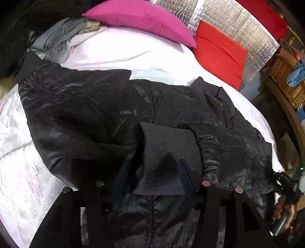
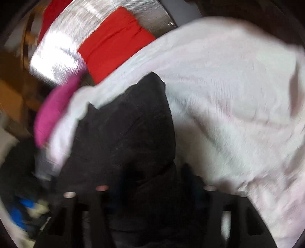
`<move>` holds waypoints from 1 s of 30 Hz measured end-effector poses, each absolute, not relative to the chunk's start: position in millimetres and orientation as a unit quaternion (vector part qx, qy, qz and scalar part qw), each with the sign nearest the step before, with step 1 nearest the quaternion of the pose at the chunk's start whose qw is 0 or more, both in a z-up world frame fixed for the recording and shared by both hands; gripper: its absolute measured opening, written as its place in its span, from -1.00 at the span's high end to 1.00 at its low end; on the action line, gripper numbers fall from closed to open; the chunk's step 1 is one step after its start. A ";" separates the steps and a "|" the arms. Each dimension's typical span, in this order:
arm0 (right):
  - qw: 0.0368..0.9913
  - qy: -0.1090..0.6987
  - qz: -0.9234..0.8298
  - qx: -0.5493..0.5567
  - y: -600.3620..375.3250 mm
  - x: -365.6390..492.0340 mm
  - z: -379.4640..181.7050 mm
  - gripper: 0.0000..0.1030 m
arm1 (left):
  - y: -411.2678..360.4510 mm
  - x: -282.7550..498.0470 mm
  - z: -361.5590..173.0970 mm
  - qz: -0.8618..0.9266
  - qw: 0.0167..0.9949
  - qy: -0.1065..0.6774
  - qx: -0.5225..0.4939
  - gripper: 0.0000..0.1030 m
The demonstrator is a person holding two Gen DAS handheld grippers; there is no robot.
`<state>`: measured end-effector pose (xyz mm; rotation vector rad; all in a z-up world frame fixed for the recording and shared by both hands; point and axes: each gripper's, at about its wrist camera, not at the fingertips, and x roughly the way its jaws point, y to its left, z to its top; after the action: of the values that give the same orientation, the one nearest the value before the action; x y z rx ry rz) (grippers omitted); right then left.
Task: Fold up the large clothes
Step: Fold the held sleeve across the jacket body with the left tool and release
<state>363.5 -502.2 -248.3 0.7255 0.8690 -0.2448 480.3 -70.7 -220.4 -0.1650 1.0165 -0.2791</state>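
A shiny black jacket (image 1: 85,106) lies spread across a white bed sheet (image 1: 133,51). One sleeve is folded over the body, and its ribbed knit cuff (image 1: 167,152) rests between the fingers of my left gripper (image 1: 156,173), which stands open above it. At the right edge of the left wrist view a hand holds my right gripper (image 1: 284,183) at the jacket's edge. The right wrist view is blurred. There a peak of black jacket cloth (image 2: 124,133) rises out from between the fingers of my right gripper (image 2: 154,181), which looks shut on it; the pads are hidden.
A pink pillow (image 1: 141,17) and a red pillow (image 1: 219,51) lean on a silver quilted headboard (image 1: 247,38). Grey clothes (image 1: 55,38) are heaped at the bed's far left. A wicker basket (image 1: 286,80) stands on wooden furniture to the right.
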 end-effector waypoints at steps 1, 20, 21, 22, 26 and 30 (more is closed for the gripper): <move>0.844 0.412 -0.114 0.324 -496.6 365.4 -245.0 0.31 | -73.5 479.9 -223.8 -0.126 0.865 0.481 -0.073 0.13; 0.858 0.324 -0.178 0.357 -503.5 309.8 -191.9 -0.53 | -75.3 479.0 -212.2 -0.092 0.879 0.465 -0.058 0.19; 0.867 0.309 -0.177 0.348 -500.2 301.7 -183.0 -0.53 | -72.7 474.1 -207.0 -0.092 0.882 0.459 -0.061 0.09; 0.875 0.299 -0.171 0.341 -495.4 295.9 -176.8 -0.53 | -70.5 466.9 -200.3 -0.091 0.888 0.447 -0.060 0.00; 0.891 0.311 -0.138 0.301 -458.9 296.2 -172.6 -0.44 | -75.9 453.4 -188.8 -0.103 0.898 0.426 -0.047 -0.02; 0.893 0.344 -0.105 0.270 -422.1 315.1 -181.9 -0.01 | -90.9 444.7 -191.4 -0.132 0.893 0.428 -0.029 -0.02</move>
<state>315.1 -422.1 -181.9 0.5610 0.7141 -0.2187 444.7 -90.9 -191.4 -0.0592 0.8884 -0.2739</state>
